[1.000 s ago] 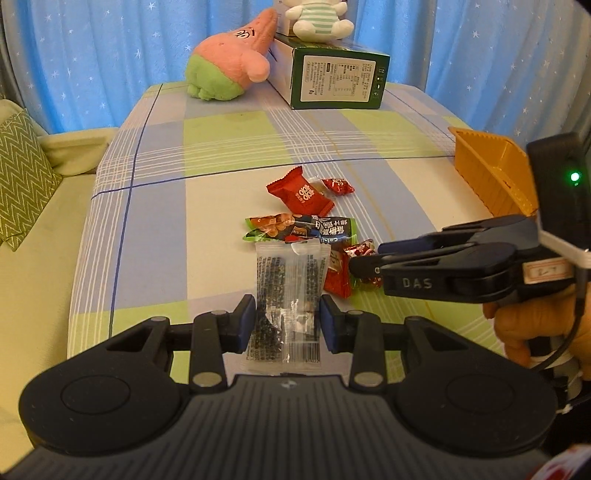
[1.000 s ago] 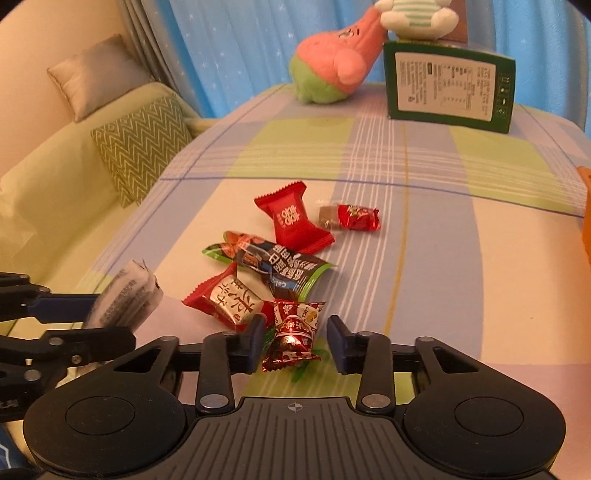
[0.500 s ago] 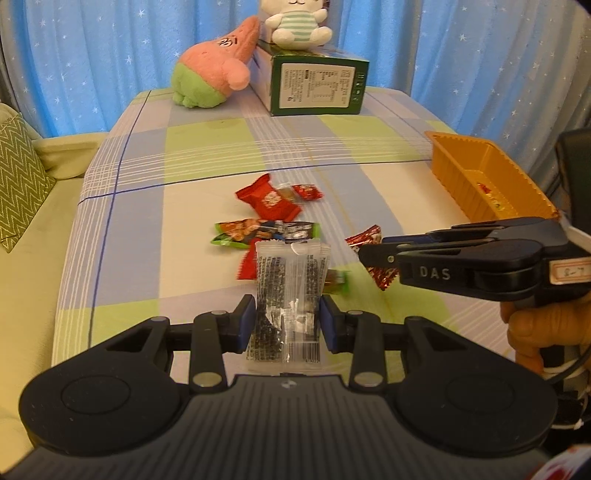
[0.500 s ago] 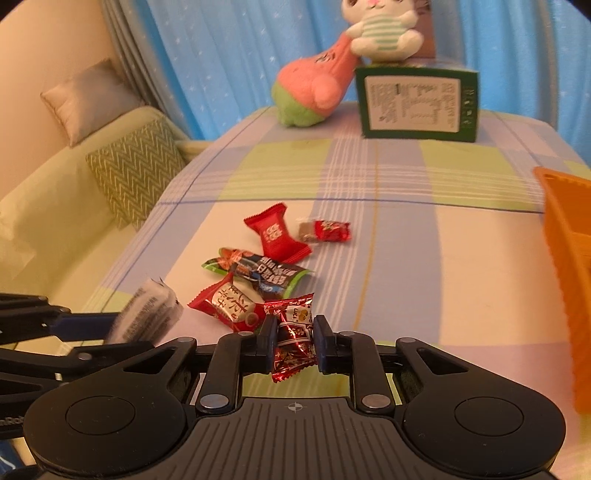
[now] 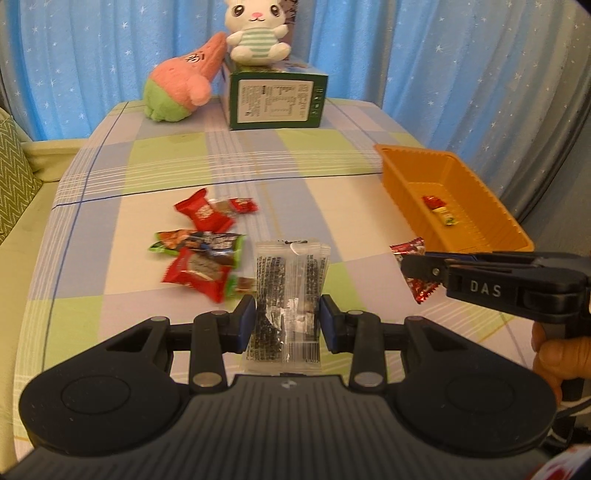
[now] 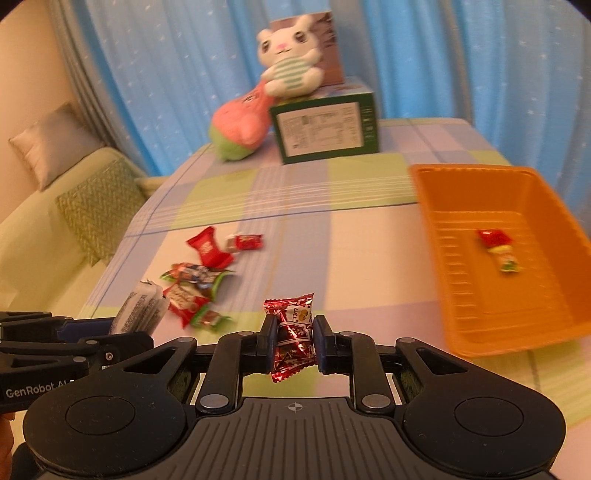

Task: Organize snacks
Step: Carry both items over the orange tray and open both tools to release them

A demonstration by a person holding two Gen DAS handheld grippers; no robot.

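My left gripper (image 5: 288,320) is shut on a clear packet of dark snack (image 5: 290,291) and holds it above the table. It also shows in the right wrist view (image 6: 142,306). My right gripper (image 6: 294,341) is shut on a shiny red candy (image 6: 293,334), lifted off the cloth; the candy shows in the left wrist view (image 5: 415,267). An orange tray (image 6: 436,206) at the right holds one small red and yellow snack (image 6: 498,247). Several snacks (image 5: 201,254) lie in a loose pile on the table's left middle.
A checked cloth covers the table (image 5: 295,166). At the back stand a green box (image 5: 277,98), a white bunny plush (image 5: 256,31) on top and a pink plush (image 5: 181,90). A sofa with a patterned cushion (image 6: 99,210) is on the left.
My right gripper closed on the red candy, lifted it from the pile and carried it right toward the orange tray. My left gripper kept its packet and rose, so the tray came into view.
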